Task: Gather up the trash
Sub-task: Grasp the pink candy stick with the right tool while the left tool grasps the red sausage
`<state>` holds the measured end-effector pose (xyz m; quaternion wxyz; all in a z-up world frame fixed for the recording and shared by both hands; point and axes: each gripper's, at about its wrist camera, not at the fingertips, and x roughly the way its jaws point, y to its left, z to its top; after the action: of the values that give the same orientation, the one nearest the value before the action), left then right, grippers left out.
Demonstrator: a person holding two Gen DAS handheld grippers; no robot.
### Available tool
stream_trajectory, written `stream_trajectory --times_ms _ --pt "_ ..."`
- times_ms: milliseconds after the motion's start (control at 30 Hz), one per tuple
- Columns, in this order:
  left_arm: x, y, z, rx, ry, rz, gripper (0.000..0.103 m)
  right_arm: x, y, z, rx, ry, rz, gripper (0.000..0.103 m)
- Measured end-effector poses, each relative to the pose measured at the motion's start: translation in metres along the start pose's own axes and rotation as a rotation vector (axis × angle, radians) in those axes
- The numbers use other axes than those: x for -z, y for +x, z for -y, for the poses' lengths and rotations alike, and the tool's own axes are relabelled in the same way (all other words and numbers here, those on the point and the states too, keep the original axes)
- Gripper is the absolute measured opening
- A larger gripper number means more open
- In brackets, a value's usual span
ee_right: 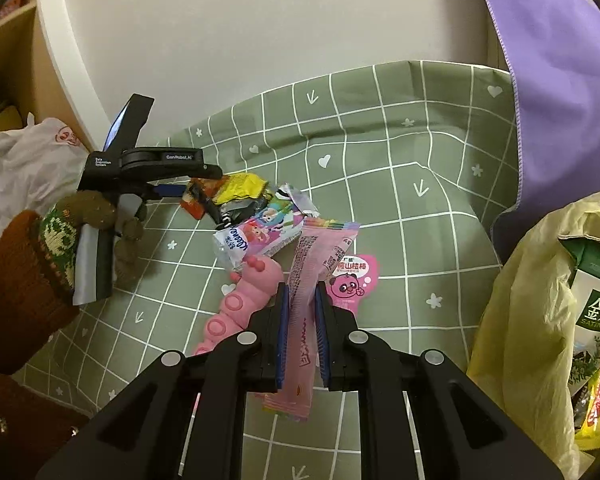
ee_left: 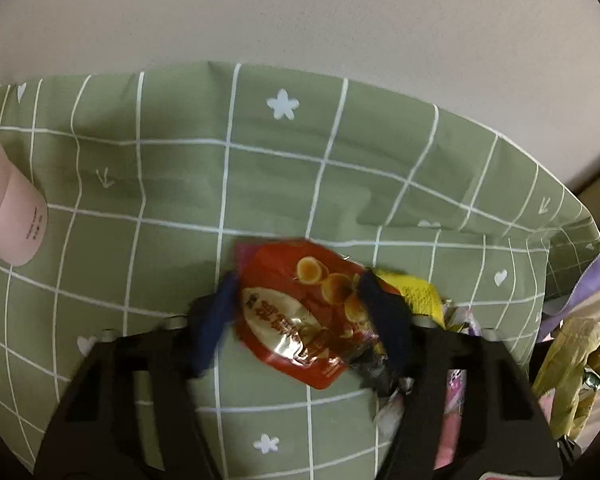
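**Two wrappers in play, and either one can slip**

My right gripper (ee_right: 302, 332) has its jaws closed on the long pink wrapper (ee_right: 308, 280), pinched near the middle so both ends hang free. It is a thin, slick strip held edge-on, so I judge a quick swing toward the yellow trash bag (ee_right: 516, 320) on my right could let it slide out or fold and catch on the bag's rim. The bag's mouth looks slack, so a careless drop may land on the green checked cloth (ee_right: 400, 152) instead.

My left gripper (ee_left: 300, 312) has its jaws around the red snack pouch (ee_left: 300, 312), one blue pad at each edge. The left wrist view is blurred, so I cannot tell whether the pads press yet. If I lift too early, the pouch stays on the tabletop; if I close off-centre, it may buckle and squirt out.

The yellow wrapper (ee_left: 412, 292) lies just beside the pouch, touching it, and could be dragged along. The pink caterpillar toy (ee_right: 240, 300) lies beside my right jaws, and I doubt it is trash. The pink cup (ee_left: 8, 216) stands well apart, out of harm's way.
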<state>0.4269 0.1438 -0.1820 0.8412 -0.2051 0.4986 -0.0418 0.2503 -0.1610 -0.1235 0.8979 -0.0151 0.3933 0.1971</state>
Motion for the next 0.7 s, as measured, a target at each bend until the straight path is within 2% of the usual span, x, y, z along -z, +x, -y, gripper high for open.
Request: stream_trajectory --times_ms 67,267,367,533,700 --pt "0.005 -0.005 0.002 0.002 0.026 -0.003 0.045 -0.001 0.001 0.0 -0.025 -0.003 -0.001 0.013" --pt "0.035 -0.034 -0.002 0.02 0.116 -0.01 0.037 -0.001 0.012 -0.018 -0.088 -0.066 -0.021 0.013" --pt "0.058 -0.052 -0.005 0.075 0.153 -0.029 0.034 0.002 0.013 -0.024 -0.108 -0.09 -0.028 0.013" --pt "0.084 -0.07 -0.01 0.091 0.189 -0.042 0.035 0.002 0.01 -0.027 -0.112 -0.094 -0.023 0.013" --pt "0.098 -0.084 -0.019 0.128 0.163 -0.053 0.047 0.001 0.001 -0.031 -0.11 -0.115 0.002 0.013"
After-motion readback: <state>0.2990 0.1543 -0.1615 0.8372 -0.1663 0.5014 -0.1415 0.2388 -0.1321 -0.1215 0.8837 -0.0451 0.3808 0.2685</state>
